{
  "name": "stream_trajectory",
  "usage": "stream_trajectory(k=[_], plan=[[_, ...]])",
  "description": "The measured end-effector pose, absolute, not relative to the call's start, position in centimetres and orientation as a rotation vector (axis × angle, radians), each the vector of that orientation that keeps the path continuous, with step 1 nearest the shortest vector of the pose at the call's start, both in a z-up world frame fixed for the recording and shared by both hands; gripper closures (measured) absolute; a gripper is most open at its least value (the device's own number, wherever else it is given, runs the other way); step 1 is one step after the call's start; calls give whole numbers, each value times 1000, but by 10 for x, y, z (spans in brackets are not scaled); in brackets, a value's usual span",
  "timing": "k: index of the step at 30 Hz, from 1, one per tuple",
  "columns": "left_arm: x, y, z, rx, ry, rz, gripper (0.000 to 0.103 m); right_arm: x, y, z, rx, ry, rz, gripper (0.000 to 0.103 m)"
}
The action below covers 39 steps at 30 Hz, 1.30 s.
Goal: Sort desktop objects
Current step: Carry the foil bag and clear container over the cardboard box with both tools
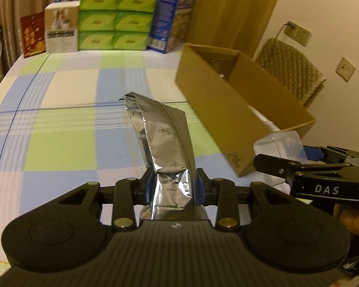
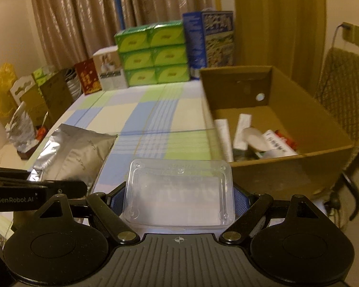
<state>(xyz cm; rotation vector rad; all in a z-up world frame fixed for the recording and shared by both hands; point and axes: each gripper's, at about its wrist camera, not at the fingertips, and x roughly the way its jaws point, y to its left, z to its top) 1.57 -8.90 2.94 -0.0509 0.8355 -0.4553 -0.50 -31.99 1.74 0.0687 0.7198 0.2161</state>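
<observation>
Left fingers [image 1: 174, 186] pinching foil pouch [image 1: 162, 138], right fingers [image 2: 179, 198] pinching clear lid [image 2: 179, 191], cardboard box [image 2: 287, 167] beside.

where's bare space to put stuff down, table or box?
Free: the checked tablecloth between the stacked green boxes at the back, the cardboard box on the right and the foil pouch in the left gripper. Crowded: the box's near floor, packed with tubes and packets; only its far end shows bare. Right gripper holds a clear plastic container.
</observation>
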Motion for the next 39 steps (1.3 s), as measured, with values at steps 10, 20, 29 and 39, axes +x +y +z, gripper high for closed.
stream_trajectory(k=[10,20,29,39], plan=[[-6,-124,48,-52,808,-502,73,-25,-355,38,83,683,180,21],[-31,-154,58,-74,800,-570,73,-51,-400,50,96,648,105,21],[-40,-183,65,-90,790,-637,73,-61,-431,52,95,640,52,21],[-33,-210,72,-118,783,-683,73,-58,-450,57,90,629,19,21]])
